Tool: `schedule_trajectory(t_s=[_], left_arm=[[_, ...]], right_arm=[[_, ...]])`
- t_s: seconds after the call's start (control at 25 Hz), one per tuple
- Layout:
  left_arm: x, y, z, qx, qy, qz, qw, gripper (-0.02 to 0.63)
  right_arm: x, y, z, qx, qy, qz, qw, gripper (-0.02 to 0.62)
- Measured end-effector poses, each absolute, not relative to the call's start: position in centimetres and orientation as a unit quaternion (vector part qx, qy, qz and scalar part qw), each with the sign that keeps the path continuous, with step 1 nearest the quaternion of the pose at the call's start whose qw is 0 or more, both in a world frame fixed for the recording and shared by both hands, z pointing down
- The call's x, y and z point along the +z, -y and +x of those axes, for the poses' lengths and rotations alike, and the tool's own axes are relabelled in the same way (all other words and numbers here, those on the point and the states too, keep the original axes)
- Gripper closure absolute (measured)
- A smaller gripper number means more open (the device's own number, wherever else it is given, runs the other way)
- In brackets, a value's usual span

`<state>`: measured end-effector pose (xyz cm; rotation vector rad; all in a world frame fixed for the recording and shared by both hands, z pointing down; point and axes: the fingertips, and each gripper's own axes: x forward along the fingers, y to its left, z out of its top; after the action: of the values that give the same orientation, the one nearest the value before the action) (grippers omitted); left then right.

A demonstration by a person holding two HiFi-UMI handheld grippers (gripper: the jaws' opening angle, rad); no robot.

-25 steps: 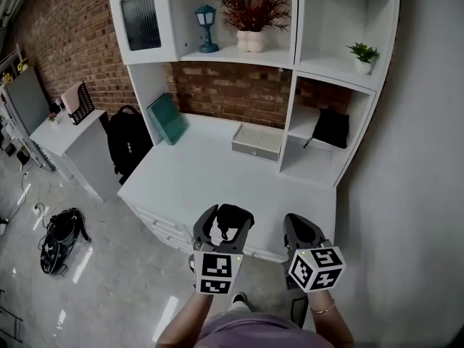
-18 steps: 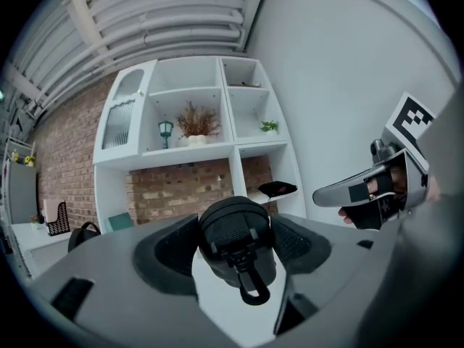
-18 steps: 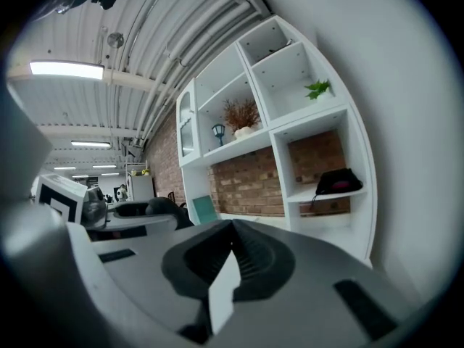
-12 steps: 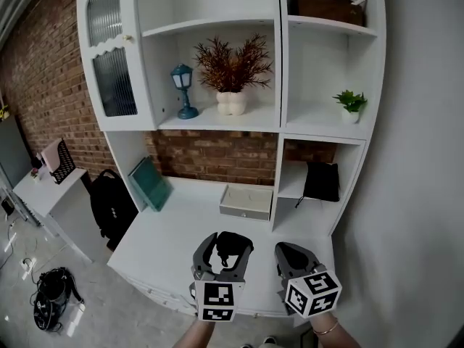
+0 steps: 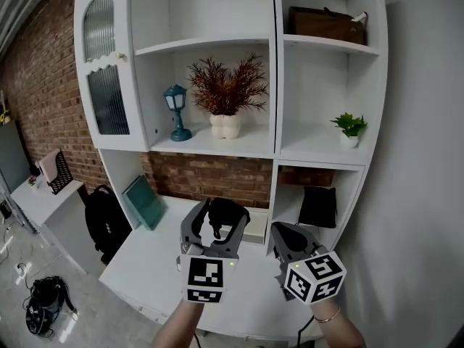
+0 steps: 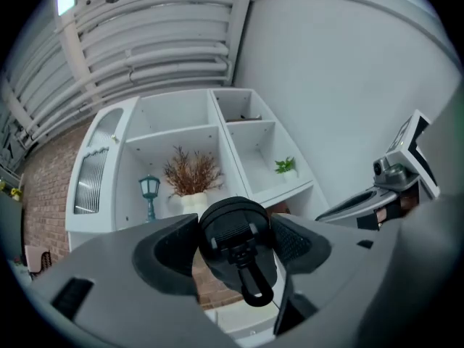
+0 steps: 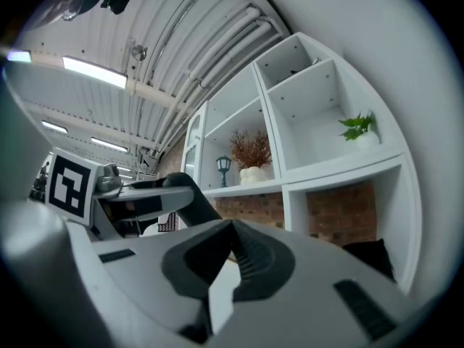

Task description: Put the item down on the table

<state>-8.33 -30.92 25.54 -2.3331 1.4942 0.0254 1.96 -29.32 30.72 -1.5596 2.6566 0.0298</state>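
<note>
My left gripper [image 5: 215,223] is shut on a round black case [image 5: 225,216] with a clip loop hanging from it; in the left gripper view the black case [image 6: 233,238] sits squeezed between both pads, raised and pointing at the shelf unit. The white desk surface [image 5: 156,263] lies below and ahead of it. To its right, my right gripper [image 5: 288,235] is held level with it, its jaws closed together with nothing between them. In the right gripper view the right gripper [image 7: 230,246] has its dark pads meeting, and the left gripper shows at the left.
A white shelf unit holds a teal lamp [image 5: 175,112], a dried plant in a white vase [image 5: 225,96], a small green plant [image 5: 349,128] and a brown bag [image 5: 326,25]. On the desk are a teal book [image 5: 142,201], a small drawer box [image 5: 255,228] and a black pouch [image 5: 317,206].
The head view has tilted up from the desk to the shelves. Both grippers have risen in front of the shelf unit. The left still holds the black case.
</note>
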Motion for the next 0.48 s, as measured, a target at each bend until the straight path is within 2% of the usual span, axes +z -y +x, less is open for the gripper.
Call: schedule_trajectory(t_s=[0.48], left_arm=[[12.3, 33.8, -5.6, 0.084, -0.518, -0.801, 0.287, 0.291]], right_arm=[[21.7, 34.8, 4.2, 0.077, -0.863, -0.497, 0.056, 0.594]])
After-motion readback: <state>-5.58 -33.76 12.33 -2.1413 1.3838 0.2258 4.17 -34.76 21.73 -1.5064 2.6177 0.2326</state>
